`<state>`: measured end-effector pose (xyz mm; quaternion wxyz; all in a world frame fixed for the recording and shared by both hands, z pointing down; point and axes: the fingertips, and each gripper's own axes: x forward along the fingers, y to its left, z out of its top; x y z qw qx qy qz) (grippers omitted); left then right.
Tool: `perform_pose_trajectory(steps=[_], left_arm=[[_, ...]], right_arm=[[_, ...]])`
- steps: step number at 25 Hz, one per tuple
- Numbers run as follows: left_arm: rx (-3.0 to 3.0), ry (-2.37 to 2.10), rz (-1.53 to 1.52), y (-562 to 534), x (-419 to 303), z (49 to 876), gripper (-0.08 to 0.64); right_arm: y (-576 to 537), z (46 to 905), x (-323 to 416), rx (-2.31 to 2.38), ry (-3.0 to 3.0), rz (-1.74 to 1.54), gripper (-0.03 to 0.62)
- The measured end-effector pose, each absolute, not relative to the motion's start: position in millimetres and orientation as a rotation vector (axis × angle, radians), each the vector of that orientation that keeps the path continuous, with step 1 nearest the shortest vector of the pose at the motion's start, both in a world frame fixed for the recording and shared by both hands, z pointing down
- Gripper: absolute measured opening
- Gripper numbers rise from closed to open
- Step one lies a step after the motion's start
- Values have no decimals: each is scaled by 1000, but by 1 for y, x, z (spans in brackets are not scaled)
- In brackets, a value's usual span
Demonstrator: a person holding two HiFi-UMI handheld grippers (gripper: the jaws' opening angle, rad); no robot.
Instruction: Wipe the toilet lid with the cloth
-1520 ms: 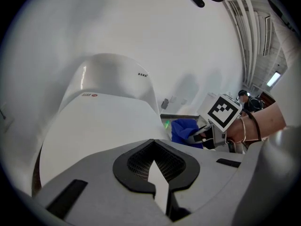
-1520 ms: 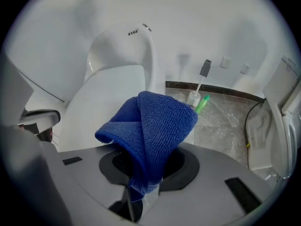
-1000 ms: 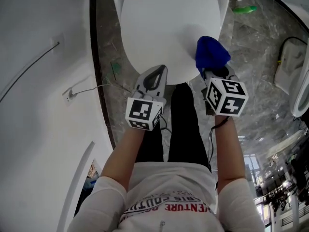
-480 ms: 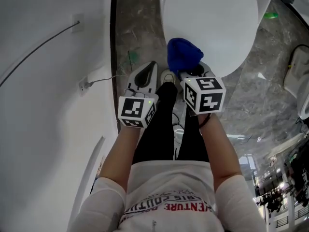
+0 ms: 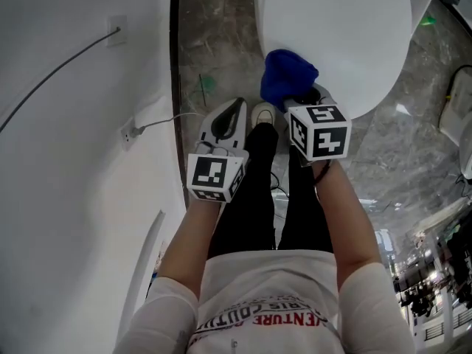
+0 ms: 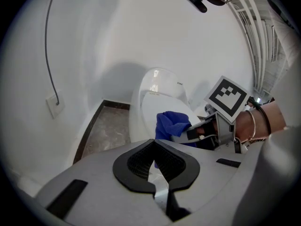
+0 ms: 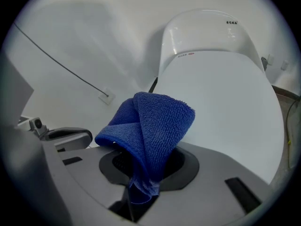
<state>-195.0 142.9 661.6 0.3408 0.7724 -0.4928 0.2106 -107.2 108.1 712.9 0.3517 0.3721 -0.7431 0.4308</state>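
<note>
The white wall [image 5: 66,161] takes the whole left side of the head view, and beside it runs a floor [image 5: 214,50] of grey veined stone. At the top stands the toilet with its white toilet lid [image 5: 339,35] closed; the right gripper view shows the same lid [image 7: 221,107] lying flat and broad in front of the tank.

We see the person from above – black trousers [image 5: 251,198], a white shirt, bare forearms – standing just before the front edge of the toilet.

The left gripper [image 5: 225,120] is held over the floor, to the left of the lid and apart from it. In its own view the left gripper [image 6: 157,173] has the jaws drawn together, with only a thin slit and nothing between them.

The right gripper [image 5: 299,98] is at the front edge of the lid. In its own view the right gripper [image 7: 141,192] has the jaws pressed on the lower end of the blue cloth [image 7: 150,126], which stands up from them in a folded bunch. From above the cloth [image 5: 287,76] overlaps the front-left rim of the lid – whether it touches the surface, we cannot tell.

A thin cable [image 5: 51,80] runs along the wall to a small wall plate [image 5: 116,29].
</note>
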Motion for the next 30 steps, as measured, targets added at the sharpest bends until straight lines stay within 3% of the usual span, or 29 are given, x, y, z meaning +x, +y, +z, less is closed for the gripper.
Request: perform_pose_trajectory(steps=[8,30], left_arm=[[2067,-1201,613,144,-155,667,6],[2097,-1120,649,137,18,662,6]], right_arm=[[114,710,-65,985,-1932,1184,87],[139,719,164,1117,-1795,1195,87]])
